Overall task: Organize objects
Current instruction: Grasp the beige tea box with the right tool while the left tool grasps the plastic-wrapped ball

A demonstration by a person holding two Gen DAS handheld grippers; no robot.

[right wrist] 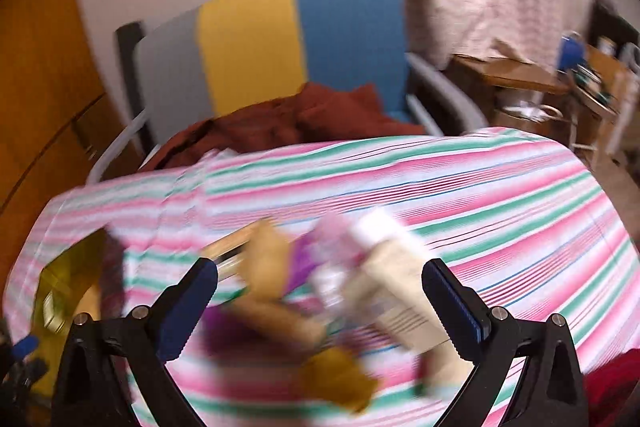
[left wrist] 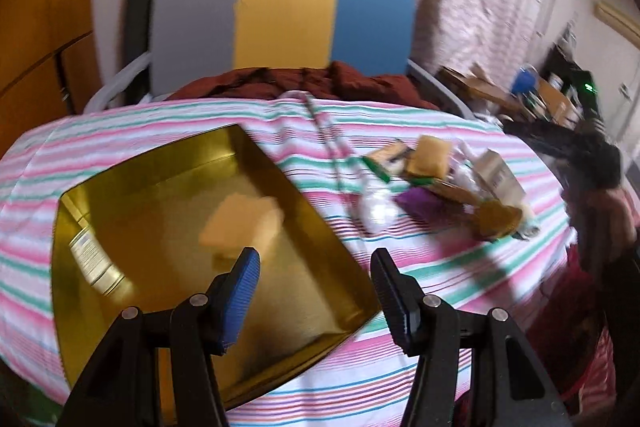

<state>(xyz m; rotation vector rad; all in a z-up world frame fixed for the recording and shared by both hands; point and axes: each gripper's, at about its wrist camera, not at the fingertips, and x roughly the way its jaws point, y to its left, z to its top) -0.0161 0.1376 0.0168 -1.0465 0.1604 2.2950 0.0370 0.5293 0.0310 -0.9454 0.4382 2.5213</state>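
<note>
Your left gripper (left wrist: pixel 316 263) spread wide, empty — above gold tray (left wrist: pixel 120 227) edge. Your right gripper (right wrist: pixel 320 279) spread too, empty — over blurred packets (right wrist: pixel 320 291) beside tray.

The left gripper (left wrist: pixel 316 267) hangs with its jaws apart over the near edge of a gold tray (left wrist: pixel 132 227) on the striped tablecloth (left wrist: pixel 400 379). A yellow sponge (left wrist: pixel 240 225) lies in the tray. Blurred packets (left wrist: pixel 452 183) cluster toward the cloth's right edge.

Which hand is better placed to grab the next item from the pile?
Right: its open tongs hang directly over the blurred packet pile, while the left tongs sit open at the gold metal tray.
</note>
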